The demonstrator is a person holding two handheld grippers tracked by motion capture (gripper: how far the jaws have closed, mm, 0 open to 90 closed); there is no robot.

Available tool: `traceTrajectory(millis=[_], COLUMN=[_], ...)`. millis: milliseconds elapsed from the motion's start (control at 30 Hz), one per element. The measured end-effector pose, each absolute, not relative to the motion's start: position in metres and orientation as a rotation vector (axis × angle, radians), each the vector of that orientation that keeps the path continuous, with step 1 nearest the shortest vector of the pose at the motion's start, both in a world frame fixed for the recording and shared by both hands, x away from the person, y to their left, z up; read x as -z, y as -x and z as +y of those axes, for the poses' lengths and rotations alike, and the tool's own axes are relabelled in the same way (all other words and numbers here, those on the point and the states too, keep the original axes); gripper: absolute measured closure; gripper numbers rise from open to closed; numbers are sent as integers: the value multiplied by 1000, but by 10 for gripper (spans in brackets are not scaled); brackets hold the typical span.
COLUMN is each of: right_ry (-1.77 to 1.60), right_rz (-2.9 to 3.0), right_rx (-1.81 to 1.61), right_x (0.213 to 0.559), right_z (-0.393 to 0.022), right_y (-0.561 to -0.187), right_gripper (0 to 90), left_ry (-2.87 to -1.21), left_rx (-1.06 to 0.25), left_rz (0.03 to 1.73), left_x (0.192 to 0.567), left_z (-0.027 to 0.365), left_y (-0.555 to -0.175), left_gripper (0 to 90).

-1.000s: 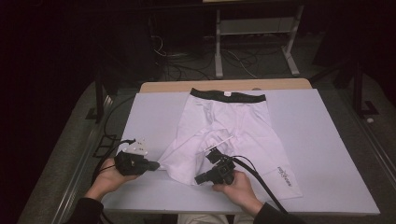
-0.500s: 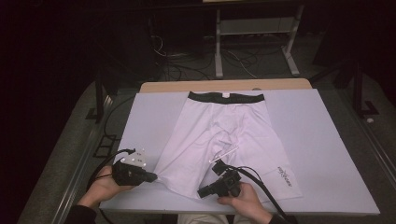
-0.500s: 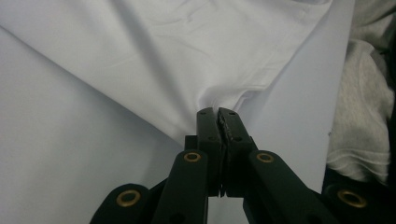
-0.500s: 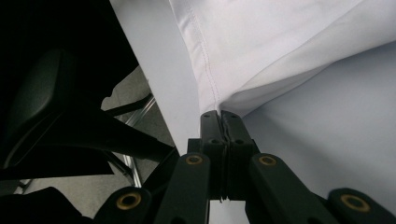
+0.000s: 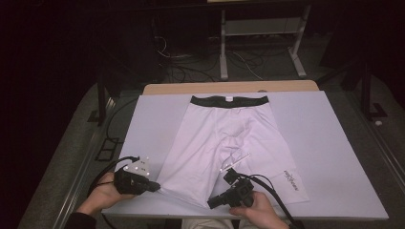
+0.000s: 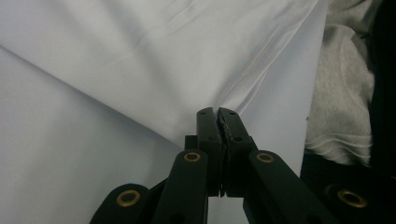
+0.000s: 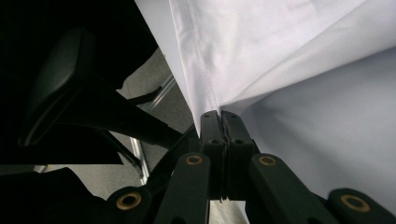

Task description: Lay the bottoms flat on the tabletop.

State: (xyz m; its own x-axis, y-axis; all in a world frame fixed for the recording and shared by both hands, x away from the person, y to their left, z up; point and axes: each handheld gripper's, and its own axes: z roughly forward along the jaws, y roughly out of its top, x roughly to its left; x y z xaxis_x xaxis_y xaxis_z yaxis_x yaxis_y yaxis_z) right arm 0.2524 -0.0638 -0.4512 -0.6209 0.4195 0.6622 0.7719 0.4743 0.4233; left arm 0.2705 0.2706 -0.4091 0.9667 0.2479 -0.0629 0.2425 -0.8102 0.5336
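High view: white shorts lie flat on the white table, dark waistband at the far end, both legs running toward the person. Long axis runs far-to-near, approx. centred on the table. Small printed logo sits on the leg at the person's right, near its hem. Left gripper is at the near-left corner of the other leg's hem, tip touching the fabric; grey plate on top, cable looping off to the left of the shorts. Left hand wraps its body. Right gripper is at the near-right corner of that same leg hem, near the table's front edge, held by the right hand; cable trails off to the right. Both grippers thus sit at the hem end, opposite the waistband.

Left gripper view: jaws pressed together w/ a fold of white fabric pinched between the tips; cloth fans up and away from the tips, creases radiating out. Table surface below the cloth. Grey garment, worn by the person, shows beyond the table edge.

Right gripper view: jaws clamped on the stitched hem of the shorts, seam running straight up from the tips. Fabric spreads right of the tips. Dark frame parts and floor left of the hem; detail unclear.
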Motion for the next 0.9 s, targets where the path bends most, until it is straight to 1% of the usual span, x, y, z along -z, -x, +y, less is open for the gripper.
traceTrajectory(millis=[367, 467, 500, 533, 567, 700, 900], right_ry=[948, 931, 936, 938, 942, 947, 938], right_rz=[-2277, -2283, -2280, -2278, -2280, -2325, -2417], right_rx=[974, 966, 962, 960, 963, 1000, 1067], right_x=[451, 451, 451, 450, 449, 441, 426], right_z=[-62, -62, -62, -63, -64, -71, -84], right_y=[-249, -248, -248, -248, -249, -251, -257], right_gripper=[876, 862, 824, 787, 767, 696, 549], left_ry=[-2556, -2543, -2535, -2524, -2509, -2451, -2366], left_rx=[39, 55, 63, 62, 67, 51, 78], left_rz=[331, 346, 356, 380, 398, 435, 472], left_x=[409, 409, 408, 407, 406, 403, 398], left_z=[267, 268, 268, 268, 268, 266, 256], left_y=[-270, -269, -270, -270, -271, -273, -280], left_gripper=[871, 855, 835, 770, 704, 532, 339])
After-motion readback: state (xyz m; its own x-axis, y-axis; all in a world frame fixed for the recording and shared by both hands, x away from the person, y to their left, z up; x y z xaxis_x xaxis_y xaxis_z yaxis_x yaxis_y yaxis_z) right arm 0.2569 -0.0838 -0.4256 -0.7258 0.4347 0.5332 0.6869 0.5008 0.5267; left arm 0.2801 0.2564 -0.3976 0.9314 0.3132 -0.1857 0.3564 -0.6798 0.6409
